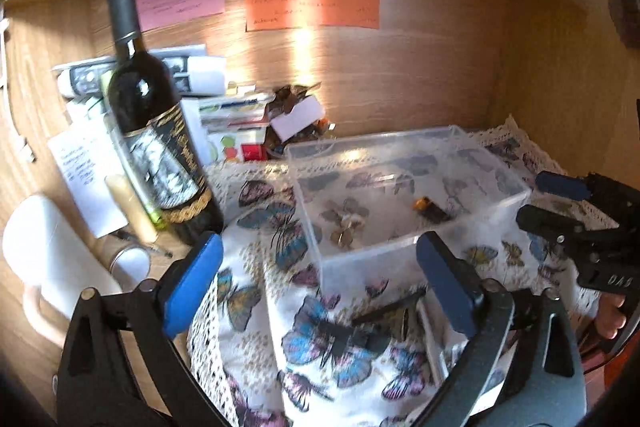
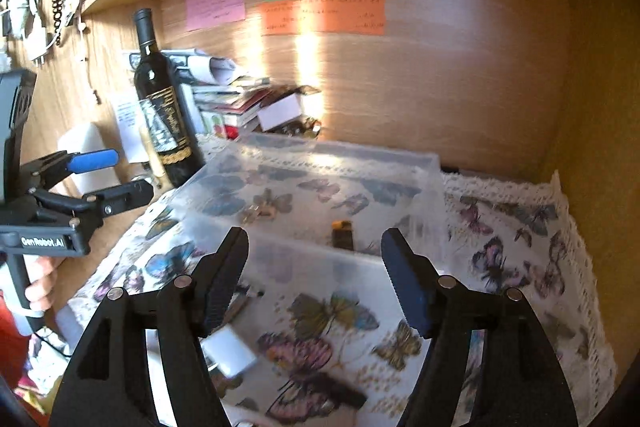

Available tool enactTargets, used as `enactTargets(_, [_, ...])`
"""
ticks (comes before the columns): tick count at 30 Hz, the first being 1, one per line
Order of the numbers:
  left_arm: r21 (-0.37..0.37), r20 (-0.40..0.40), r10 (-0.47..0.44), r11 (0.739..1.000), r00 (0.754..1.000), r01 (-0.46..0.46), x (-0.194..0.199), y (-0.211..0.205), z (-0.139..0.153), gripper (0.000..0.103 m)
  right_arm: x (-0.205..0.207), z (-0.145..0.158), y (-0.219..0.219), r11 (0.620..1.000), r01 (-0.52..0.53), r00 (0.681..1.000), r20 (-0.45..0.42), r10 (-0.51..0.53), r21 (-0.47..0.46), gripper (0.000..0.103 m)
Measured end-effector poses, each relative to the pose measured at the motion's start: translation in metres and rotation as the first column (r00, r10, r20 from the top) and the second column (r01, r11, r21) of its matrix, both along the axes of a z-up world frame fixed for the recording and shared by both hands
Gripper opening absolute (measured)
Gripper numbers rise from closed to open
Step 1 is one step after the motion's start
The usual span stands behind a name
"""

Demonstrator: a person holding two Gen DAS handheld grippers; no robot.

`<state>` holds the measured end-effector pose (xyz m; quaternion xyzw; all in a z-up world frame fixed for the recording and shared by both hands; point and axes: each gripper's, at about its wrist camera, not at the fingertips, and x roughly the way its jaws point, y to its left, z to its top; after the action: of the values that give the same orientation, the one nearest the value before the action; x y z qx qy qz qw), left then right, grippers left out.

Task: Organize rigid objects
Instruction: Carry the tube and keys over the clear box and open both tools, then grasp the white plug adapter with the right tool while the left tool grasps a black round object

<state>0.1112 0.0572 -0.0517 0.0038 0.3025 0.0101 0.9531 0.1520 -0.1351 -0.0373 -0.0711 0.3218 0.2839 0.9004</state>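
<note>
Grippers first: left gripper [image 1: 318, 243] spread wide, nothing between the pads; right gripper [image 2: 315, 233] spread to a middling gap, likewise empty. Both tilted down over a butterfly cloth [image 1: 256, 307] inside a wooden alcove, side by side, each visible at the edge of the other's view.

Just ahead of both, a clear plastic box [image 1: 400, 247], open at the top, sitting on the cloth. Inside it, a small dark piece [image 1: 430, 209] with an orange end, lying flat on the floor of the box; in the right wrist view, long axis running away from the camera, orange end pointing to the back wall. Some small metal bits [image 1: 346, 223] also inside, too blurred to name.

Still outside the box, on the cloth in front of its near wall: a thin dark stick [image 1: 388, 307], low between the left gripper's fingers and close to the right-hand one, long axis lying across that view and rising slightly to the right. Near it, a white block [image 2: 230, 351], close beside the right gripper's left finger.

Probably next: the stick, with the left hand nearer. Needs the wrist rolled to close across the thin side rather than along the length.

Off to the left, well apart, a dark wine bottle [image 1: 160, 131].
</note>
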Motion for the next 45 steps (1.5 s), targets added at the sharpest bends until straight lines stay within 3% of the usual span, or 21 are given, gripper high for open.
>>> enactTargets(6, [0.012,-0.067,-0.017,1.000,0.998,0.018,-0.016,0.001,-0.028,0.099,-0.018,-0.018,0.005,1.000,-0.019,0.999,-0.047,0.018,-0.021,0.066])
enactTargets(18, [-0.061,-0.233,-0.071,0.996,0.970,0.059,-0.012,0.002,-0.082,0.099,-0.036,-0.058,0.027,0.993,-0.099,0.980,-0.177,0.087,-0.059,0.065])
enactTargets(20, [-0.053,-0.235,-0.091,0.995,0.968,0.080,-0.009,-0.002,-0.083,0.099,-0.037,-0.061,0.029,0.992,-0.108,0.977,-0.194,0.095,-0.058,0.063])
enactTargets(22, [-0.051,-0.239,-0.101,0.995,0.966,0.091,-0.006,-0.004,-0.084,0.099,-0.036,-0.064,0.030,0.992,-0.112,0.973,-0.209,0.097,-0.058,0.053])
enactTargets(25, [-0.068,-0.270,-0.126,0.991,0.955,0.112,0.003,-0.009,-0.086,0.091,-0.033,-0.069,0.033,0.991,-0.126,0.964,-0.242,0.111,-0.047,0.039])
enactTargets(32, [-0.066,-0.306,-0.132,0.991,0.943,0.118,0.018,-0.015,-0.098,0.073,-0.034,-0.066,0.030,0.993,-0.108,0.972,-0.215,0.097,-0.042,0.027])
enactTargets(34, [-0.064,-0.294,-0.124,0.992,0.948,0.110,0.018,-0.013,-0.097,0.059,-0.033,-0.065,0.028,0.994,-0.098,0.974,-0.211,0.088,-0.039,0.027])
enactTargets(45, [-0.120,-0.241,-0.076,0.992,0.968,0.048,0.004,0.006,-0.083,0.058,-0.028,-0.050,0.013,0.999,-0.043,0.985,-0.168,0.041,-0.011,0.027])
